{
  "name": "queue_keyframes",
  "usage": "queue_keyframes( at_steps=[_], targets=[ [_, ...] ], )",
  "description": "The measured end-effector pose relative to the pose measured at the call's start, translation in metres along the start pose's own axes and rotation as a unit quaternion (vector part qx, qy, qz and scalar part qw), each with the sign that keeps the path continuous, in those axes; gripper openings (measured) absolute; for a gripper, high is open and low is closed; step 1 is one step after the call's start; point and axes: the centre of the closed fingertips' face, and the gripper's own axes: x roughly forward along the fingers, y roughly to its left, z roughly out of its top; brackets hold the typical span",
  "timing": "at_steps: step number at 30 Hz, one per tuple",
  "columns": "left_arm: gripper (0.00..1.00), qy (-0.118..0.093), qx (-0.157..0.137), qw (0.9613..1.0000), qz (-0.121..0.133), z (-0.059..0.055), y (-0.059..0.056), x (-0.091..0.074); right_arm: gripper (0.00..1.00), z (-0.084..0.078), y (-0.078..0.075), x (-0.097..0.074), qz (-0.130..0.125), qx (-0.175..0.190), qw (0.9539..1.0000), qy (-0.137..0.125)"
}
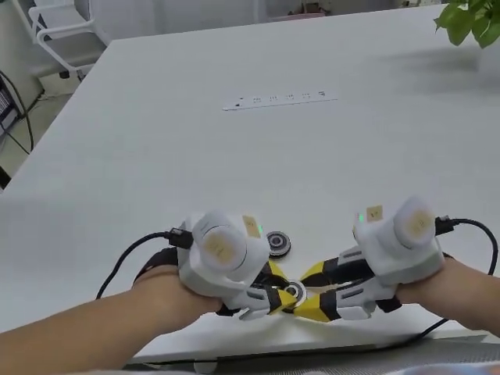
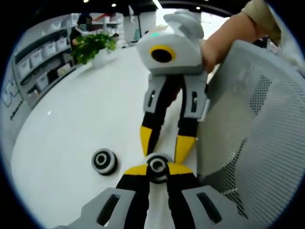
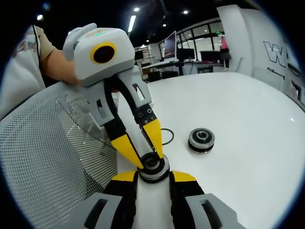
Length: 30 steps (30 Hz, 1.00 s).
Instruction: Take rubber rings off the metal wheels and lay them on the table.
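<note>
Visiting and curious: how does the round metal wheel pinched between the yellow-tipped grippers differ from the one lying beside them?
The pinched wheel is clamped by the left gripper and right gripper; the loose wheel lies on the white table, untouched. It sits nearer the person than the loose wheel. Both are round and dark-banded.
</note>
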Motion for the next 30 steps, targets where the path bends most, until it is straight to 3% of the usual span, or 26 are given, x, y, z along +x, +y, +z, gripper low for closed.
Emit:
queue_keyframes(
  at_steps=[16, 30],
  targets=[
    [0.13, -0.009, -0.002, 1.0, 0.002, 0.0, 0.0017, 0.0006, 0.15, -0.0059, -0.002, -0.0063, -0.014, -0.028, 0.9994, 0.012],
    [0.13, -0.011, -0.004, 0.9999, 0.005, -0.0003, 0.0017, 0.0007, 0.1, -0.0071, -0.0025, -0.0069, -0.016, -0.01, 0.9998, 0.01]
  ],
)
